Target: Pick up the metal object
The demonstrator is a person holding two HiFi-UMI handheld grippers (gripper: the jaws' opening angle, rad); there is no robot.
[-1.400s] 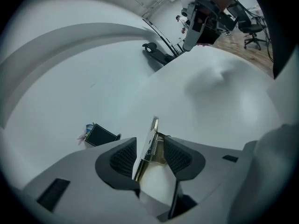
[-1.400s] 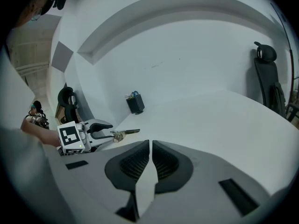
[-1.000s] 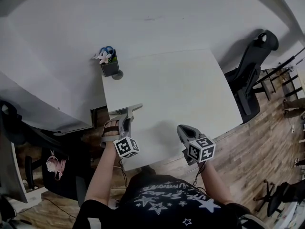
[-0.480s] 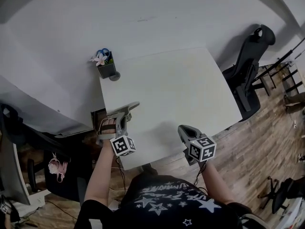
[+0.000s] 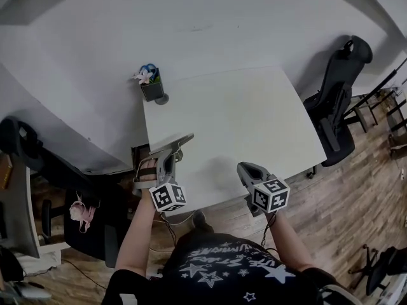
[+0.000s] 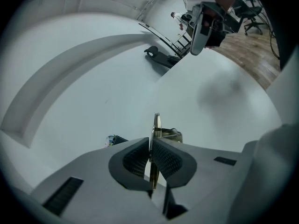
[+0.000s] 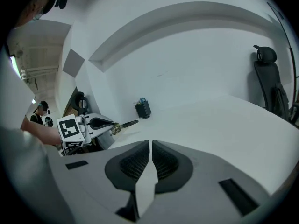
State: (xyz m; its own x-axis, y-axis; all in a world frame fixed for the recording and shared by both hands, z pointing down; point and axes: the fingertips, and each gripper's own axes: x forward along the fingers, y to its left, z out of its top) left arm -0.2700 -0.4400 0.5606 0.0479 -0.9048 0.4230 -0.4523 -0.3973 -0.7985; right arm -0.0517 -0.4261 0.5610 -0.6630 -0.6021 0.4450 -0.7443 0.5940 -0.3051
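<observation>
A thin flat metal object with a small brass-coloured fitting stands edge-on between the pads of my left gripper, which is shut on it. In the head view the metal object sticks out forward from my left gripper over the left near part of the white table. My right gripper is shut with nothing between its pads. It hovers at the table's near edge, right of the left one, as the right gripper shows in the head view. From the right gripper view the metal object points toward the table.
A small dark pot with flowers stands at the table's far left corner against the white wall. A black office chair stands right of the table on the wooden floor. Dark furniture sits to the left.
The head view has shifted a little. Both grippers keep about the same places at the table's near edge, the left one still with the metal object.
</observation>
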